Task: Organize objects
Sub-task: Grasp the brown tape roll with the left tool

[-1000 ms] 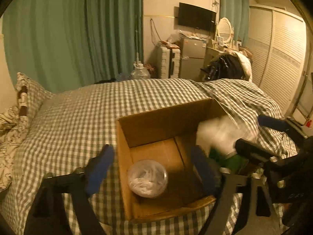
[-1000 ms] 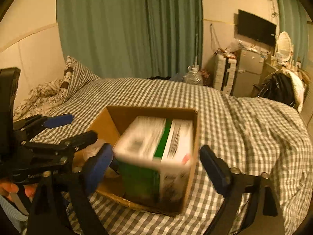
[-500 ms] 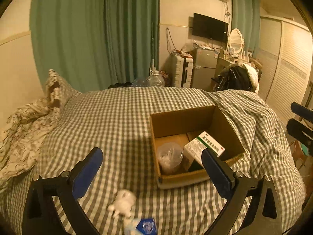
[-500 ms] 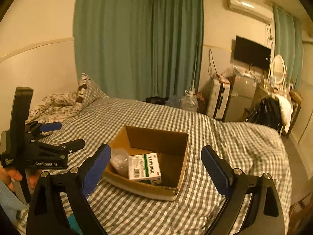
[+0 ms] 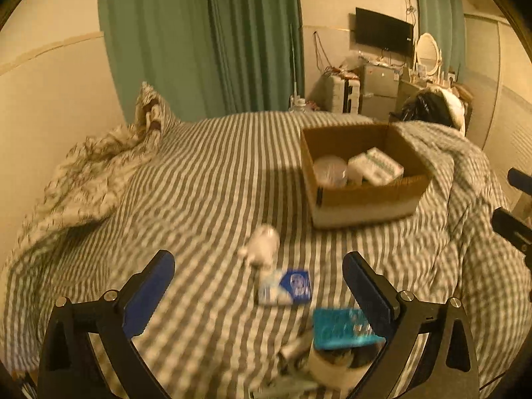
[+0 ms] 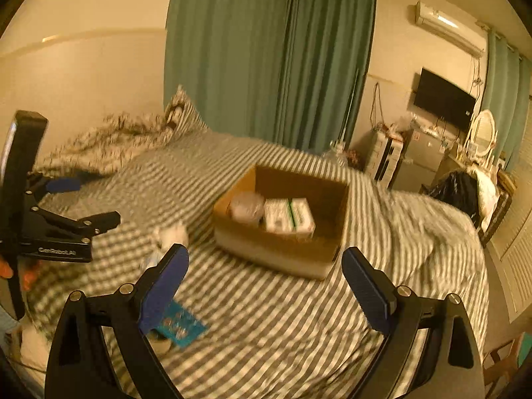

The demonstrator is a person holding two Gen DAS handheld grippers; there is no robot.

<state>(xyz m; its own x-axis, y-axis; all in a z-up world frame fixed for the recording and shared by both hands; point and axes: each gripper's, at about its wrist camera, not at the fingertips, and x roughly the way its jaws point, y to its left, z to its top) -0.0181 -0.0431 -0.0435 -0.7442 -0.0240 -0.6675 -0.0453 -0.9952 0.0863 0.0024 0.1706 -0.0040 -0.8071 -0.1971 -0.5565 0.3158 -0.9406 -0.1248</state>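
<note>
Cardboard box, now carrying the white-and-green carton, is sitting well beyond both wide-open, empty fingers as they are pulling back toward the loose packets left on the bed.

A bed with a checked cover is holding everything.

A brown cardboard box is sitting on the cover, and a rumpled blanket is lying by the wall. Nearer the camera a small white thing, a blue and white packet and a teal card are lying apart from the box, all blurry.
</note>
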